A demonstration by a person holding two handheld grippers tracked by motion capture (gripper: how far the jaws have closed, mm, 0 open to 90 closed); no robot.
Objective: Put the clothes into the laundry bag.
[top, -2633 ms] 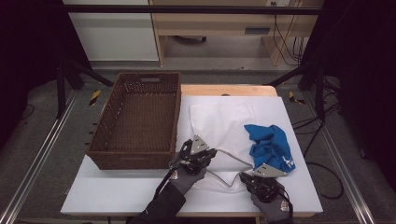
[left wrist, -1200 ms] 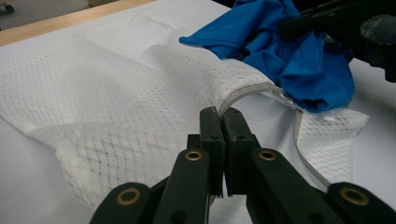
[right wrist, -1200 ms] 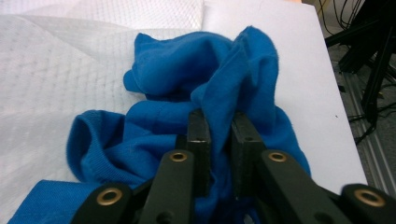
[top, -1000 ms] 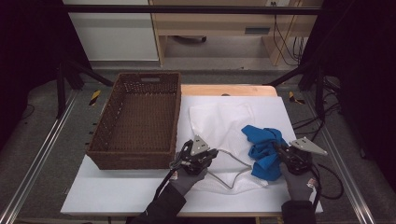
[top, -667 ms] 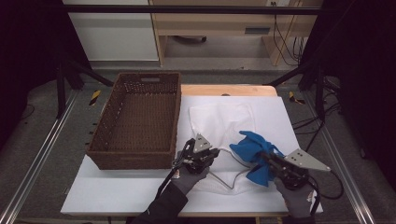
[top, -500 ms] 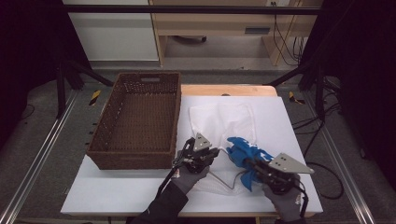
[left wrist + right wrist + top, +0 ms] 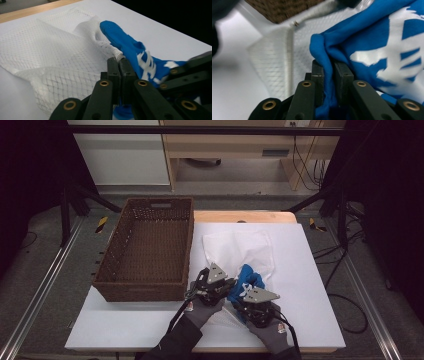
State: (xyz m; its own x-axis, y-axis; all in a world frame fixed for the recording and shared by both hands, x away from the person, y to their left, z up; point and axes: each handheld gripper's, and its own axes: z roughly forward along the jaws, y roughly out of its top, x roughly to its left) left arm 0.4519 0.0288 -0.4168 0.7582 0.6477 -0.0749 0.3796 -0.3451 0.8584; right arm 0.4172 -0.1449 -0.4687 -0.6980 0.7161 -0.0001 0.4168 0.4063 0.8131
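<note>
Grey floor (image 7: pixel 45 270), pale wooden furniture (image 7: pixel 235 150) behind, perhaps a desk.

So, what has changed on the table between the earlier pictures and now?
The right tool, clamped on the blue cloth, carried it leftward, next to the left tool; its jaws have just been opening slightly, cloth between them. The left tool stayed pinching the white mesh bag; the basket did not move.

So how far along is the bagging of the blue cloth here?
Done: left gripper pinches the white mesh bag at its edge. In hand: right gripper clamps the blue cloth beside the bag's mouth. Left: the cloth is mostly outside the bag; the wicker basket holds nothing.
</note>
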